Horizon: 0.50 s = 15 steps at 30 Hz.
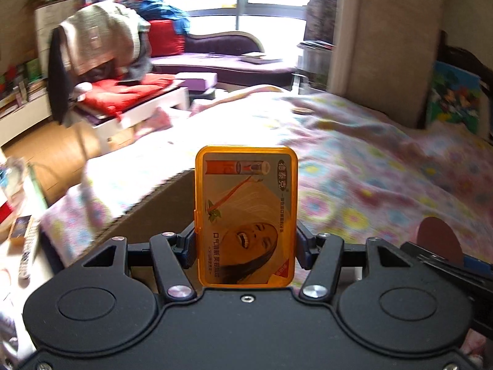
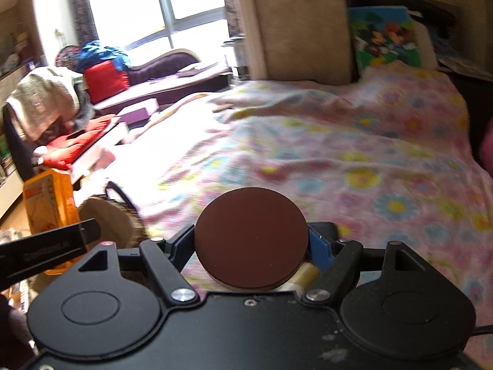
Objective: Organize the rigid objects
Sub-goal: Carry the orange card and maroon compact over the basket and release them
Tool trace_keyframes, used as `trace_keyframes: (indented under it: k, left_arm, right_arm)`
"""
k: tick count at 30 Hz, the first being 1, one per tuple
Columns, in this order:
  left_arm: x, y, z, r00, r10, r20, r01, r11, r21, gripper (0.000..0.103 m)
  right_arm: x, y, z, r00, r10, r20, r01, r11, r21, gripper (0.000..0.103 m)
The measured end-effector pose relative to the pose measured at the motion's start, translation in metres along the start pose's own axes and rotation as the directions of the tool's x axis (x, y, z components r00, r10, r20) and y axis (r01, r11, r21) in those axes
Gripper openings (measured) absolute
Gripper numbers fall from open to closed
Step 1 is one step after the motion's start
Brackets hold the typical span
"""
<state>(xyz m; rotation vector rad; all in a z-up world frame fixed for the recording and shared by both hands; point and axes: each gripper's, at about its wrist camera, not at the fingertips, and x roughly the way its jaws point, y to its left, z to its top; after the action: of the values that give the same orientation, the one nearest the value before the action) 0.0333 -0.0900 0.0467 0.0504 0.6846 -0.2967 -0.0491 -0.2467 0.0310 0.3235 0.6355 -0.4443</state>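
An orange flat box (image 1: 246,215) with a printed label stands upright between the fingers of my left gripper (image 1: 246,248), which is shut on its lower sides. The same orange box (image 2: 49,203) shows at the left edge of the right wrist view. My right gripper (image 2: 251,251) is shut on a round dark-brown lidded tin (image 2: 251,242), whose pale body peeks out beneath the lid. That brown tin (image 1: 439,236) appears at the lower right of the left wrist view. Both grippers hover above the near edge of a bed (image 2: 354,154).
The bed carries a pink flowered cover (image 1: 354,160) with a small brown thing (image 1: 302,110) lying far back on it. A cluttered white table with red cloth (image 1: 129,95) stands left of the bed, a chair draped in clothes (image 1: 101,40) behind it, and a purple chaise (image 1: 222,61) under the window.
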Motion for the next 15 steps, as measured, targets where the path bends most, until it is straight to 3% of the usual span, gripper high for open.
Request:
trace_keyframes:
  k: [5,10,15]
  left_arm:
    - [0.008,0.042,0.005,0.998,0.045,-0.039,-0.05,0.991,-0.123,0.056]
    - [0.018,0.075,0.002,0.985,0.152,-0.086,-0.166,0.967,-0.191,0.055]
    - [0.027,0.092,-0.001,0.975,0.167,-0.144,-0.198,0.95,-0.242,0.055]
  right_arm:
    - [-0.004,0.04,0.005,0.997,0.076,0.009,-0.075,0.995,-0.061,0.076]
    - [-0.004,0.081,0.008,0.988,0.157,0.007,-0.155,0.98,-0.124,0.076]
    - [-0.002,0.117,0.007,0.976,0.216,-0.01,-0.214,0.961,-0.175,0.076]
